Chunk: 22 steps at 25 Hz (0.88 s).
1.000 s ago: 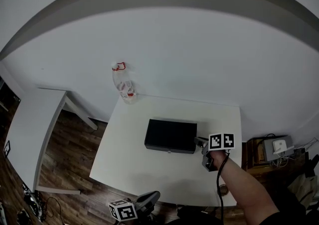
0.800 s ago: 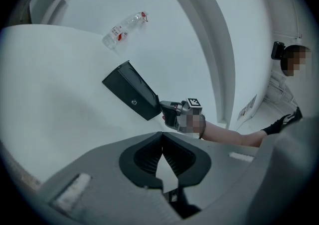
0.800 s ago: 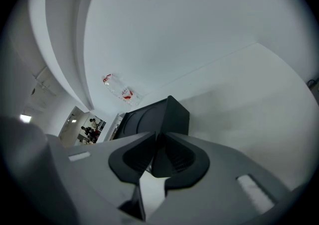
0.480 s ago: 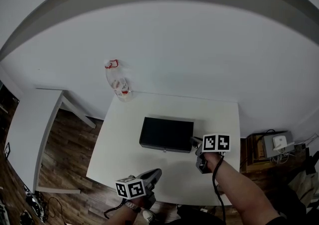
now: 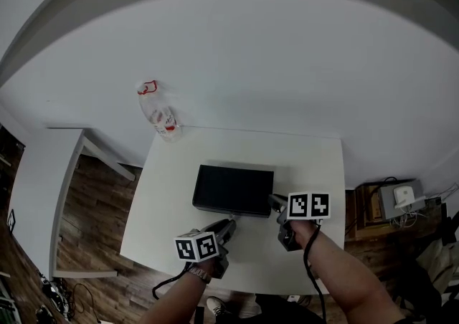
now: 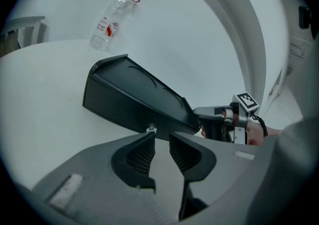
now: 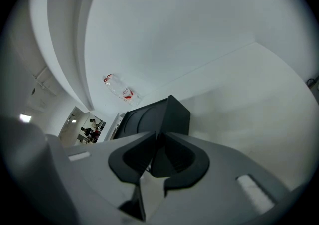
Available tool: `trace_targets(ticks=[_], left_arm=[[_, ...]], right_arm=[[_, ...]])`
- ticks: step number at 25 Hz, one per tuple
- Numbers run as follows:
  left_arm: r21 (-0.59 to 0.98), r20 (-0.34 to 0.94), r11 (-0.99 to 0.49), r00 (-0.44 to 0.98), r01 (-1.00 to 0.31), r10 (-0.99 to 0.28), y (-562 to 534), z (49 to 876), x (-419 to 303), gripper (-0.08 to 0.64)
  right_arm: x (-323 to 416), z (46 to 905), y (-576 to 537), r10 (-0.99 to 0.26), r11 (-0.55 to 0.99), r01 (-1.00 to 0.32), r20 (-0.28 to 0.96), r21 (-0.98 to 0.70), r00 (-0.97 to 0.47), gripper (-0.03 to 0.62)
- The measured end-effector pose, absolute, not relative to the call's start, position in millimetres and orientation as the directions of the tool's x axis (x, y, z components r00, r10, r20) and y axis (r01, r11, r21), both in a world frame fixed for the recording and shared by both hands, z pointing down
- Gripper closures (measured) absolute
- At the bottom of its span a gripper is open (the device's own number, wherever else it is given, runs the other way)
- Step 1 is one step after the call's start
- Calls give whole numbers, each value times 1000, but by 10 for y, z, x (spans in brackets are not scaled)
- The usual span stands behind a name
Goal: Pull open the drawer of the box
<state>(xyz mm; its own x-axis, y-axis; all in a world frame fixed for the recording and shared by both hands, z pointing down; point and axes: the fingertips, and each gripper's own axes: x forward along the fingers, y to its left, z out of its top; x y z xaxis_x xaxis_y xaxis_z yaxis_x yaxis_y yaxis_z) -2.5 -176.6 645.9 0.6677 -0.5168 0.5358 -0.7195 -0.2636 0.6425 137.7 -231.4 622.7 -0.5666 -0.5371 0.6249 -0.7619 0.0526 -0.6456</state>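
Observation:
A flat black box [image 5: 233, 188] lies in the middle of the white table [image 5: 308, 165]. A small silver knob [image 6: 150, 129] sticks out of its front face. My left gripper [image 5: 228, 224] is right at that front; its jaws are opening, and the knob sits just ahead of the left fingertip [image 6: 147, 138] with no pad pressing on it. My right gripper [image 5: 273, 202] is at the box's right front corner. In the right gripper view the box [image 7: 154, 114] has that corner wedged between the jaws, which are clamped on it.
A clear plastic bottle [image 5: 158, 111] with a red cap ring lies at the table's far left corner against the white wall. A second white table [image 5: 43, 186] stands to the left over wooden floor. A low cabinet with a grey device [image 5: 398, 208] stands to the right.
My left gripper has come up from the table's near edge to the box's front. My right gripper has stayed at the box's right front corner.

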Motion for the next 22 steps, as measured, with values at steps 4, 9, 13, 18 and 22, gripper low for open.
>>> trace_targets(ticks=[4,9,13,18,22], left_arm=[[614,567,-260,646,-745,-512,-1852,6539,-1,454],[568,608,-262,612,-780,-506,-1870,6562,5,453],[529,661,-240,572,-814,-485,-1849,6636,-10,444],[529,660,-235,569,-816,-491,-1895,6662,3,437],[532,659,-242,576,-812,-483,-1947,6707,55,437]], right_arm=[[1372,6223,-2301,-534,55,-756,620,-652,-574,525],[1373,6225,-2299,-534,56,-745,611,-664,-585,523],[1371,6232,-2307,-531,59,-740,607,-670,-591,522],[1364,6229,-2297,-531,58,-737,604,-673,-594,523],[1364,6224,-2293,-534,63,-741,605,-669,-591,522]])
